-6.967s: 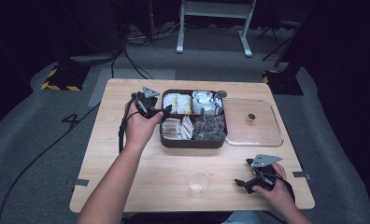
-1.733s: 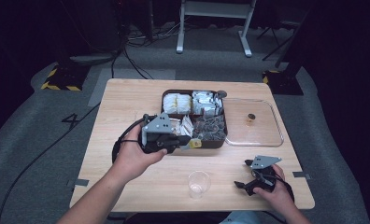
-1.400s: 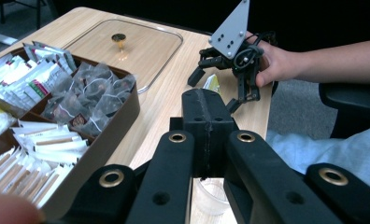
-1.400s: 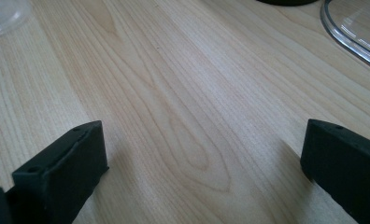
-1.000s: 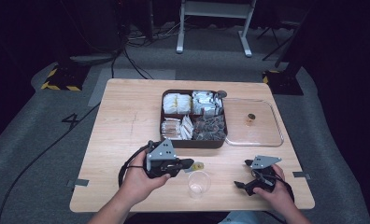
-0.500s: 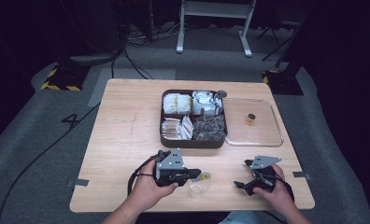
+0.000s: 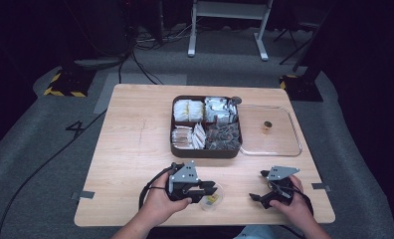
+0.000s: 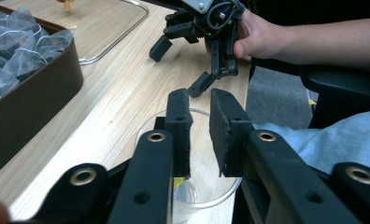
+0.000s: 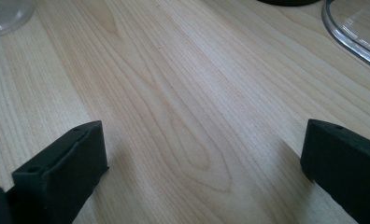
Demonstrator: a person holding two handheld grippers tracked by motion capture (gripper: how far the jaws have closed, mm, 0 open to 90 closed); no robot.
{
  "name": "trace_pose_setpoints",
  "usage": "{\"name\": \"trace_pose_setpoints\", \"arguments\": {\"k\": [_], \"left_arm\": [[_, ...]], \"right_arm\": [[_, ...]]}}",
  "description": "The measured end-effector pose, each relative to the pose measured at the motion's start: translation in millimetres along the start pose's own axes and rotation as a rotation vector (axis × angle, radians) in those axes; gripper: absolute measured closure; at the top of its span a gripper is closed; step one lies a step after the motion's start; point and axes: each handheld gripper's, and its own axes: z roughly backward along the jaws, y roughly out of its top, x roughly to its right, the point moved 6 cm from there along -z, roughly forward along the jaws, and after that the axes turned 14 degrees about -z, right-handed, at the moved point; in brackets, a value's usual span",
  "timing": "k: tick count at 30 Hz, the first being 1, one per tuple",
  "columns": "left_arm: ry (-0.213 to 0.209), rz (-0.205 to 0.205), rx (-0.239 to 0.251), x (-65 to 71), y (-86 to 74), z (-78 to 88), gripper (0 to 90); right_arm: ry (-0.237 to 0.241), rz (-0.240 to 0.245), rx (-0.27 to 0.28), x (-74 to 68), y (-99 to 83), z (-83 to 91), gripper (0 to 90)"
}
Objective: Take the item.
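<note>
Fingertips point(image 8: 178, 126) of my left gripper point(image 7: 208, 190) stand slightly parted over the clear cup point(image 7: 211, 198) near the front edge of the tabletop point(image 7: 130, 149); a yellowish item point(image 7: 211, 199) lies in the cup, apparently just released. A second ago this gripper was farther left, short of the cup, so I judge the drop complete. My right gripper point(image 7: 259, 198) rests wide open and empty near the front right corner, unmoved. What the yellow item is I cannot make out; the jaws cover most of it in the left gripper view. Farther back, the brown compartment tray point(image 7: 206, 151) holds packets and sachets, with a clear lid point(image 7: 272, 130) just beside it toward the right edge.
</note>
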Motion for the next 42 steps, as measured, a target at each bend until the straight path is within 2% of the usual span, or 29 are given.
{"name": "trace_pose_setpoints", "arguments": {"k": [4,7,8,9,10,14,17,19,22,24,25,32,33,34,36,38,42], "left_arm": [[0.011,0.004,0.002,-3.7,1.9,2.7,68.5],[0.041,0.002,-0.007,-6.9,3.6,7.3,54.8],[0.076,0.010,-0.011,-10.2,4.5,11.1,50.4],[0.076,0.010,-0.011,-10.2,4.5,11.1,45.7],[0.115,-0.003,-0.017,-14.5,4.7,14.6,40.3],[0.211,-0.001,-0.041,-27.1,0.8,32.8,33.4],[0.234,-0.002,-0.068,-30.2,-4.1,40.9,31.4],[0.270,0.000,-0.105,-34.5,-14.1,52.7,30.7],[0.293,0.004,-0.127,-38.0,-22.0,60.5,30.1],[0.318,0.018,-0.139,-41.3,-30.0,68.2,30.0],[0.343,0.032,-0.143,-43.8,-37.1,75.4,30.1],[0.382,0.070,-0.165,-47.5,-57.0,92.8,29.4],[0.394,0.077,-0.173,-48.2,-61.1,95.2,29.3],[0.423,0.094,-0.188,-49.3,-69.8,99.5,29.4],[0.440,0.101,-0.207,-50.3,-76.1,101.3,29.4],[0.436,0.118,-0.241,-49.8,-85.1,103.0,29.4],[0.438,0.167,-0.260,-52.8,-104.8,105.2,29.2]], "right_arm": [[0.002,0.002,0.000,-0.4,-0.2,0.2,0.5],[0.002,0.002,0.000,-0.4,-0.2,0.2,0.5],[0.002,0.002,0.000,-0.4,-0.2,0.2,0.5],[0.002,0.002,0.000,-0.4,-0.2,0.2,0.5],[0.002,0.002,0.000,-0.4,-0.2,0.2,0.5],[0.001,0.001,0.000,-0.5,-0.2,0.1,0.5],[0.001,0.001,0.000,-0.5,-0.2,0.1,0.5],[-0.001,0.000,0.000,-0.5,-0.2,0.0,0.5],[-0.002,-0.001,0.001,-0.6,-0.2,0.0,0.5],[-0.001,-0.004,-0.001,-0.9,-0.3,0.1,0.5],[-0.002,-0.004,-0.001,-0.9,-0.3,0.1,0.5],[-0.003,-0.004,0.001,-0.8,-0.1,0.0,0.5],[-0.004,-0.004,0.001,-0.8,-0.1,0.0,0.5],[-0.004,-0.004,0.001,-0.8,-0.1,0.0,0.5],[-0.003,-0.004,0.001,-0.8,-0.1,0.0,0.5],[-0.004,-0.004,0.001,-0.8,-0.1,0.0,0.5],[-0.004,-0.004,0.001,-0.8,-0.1,-0.1,0.5]]}}
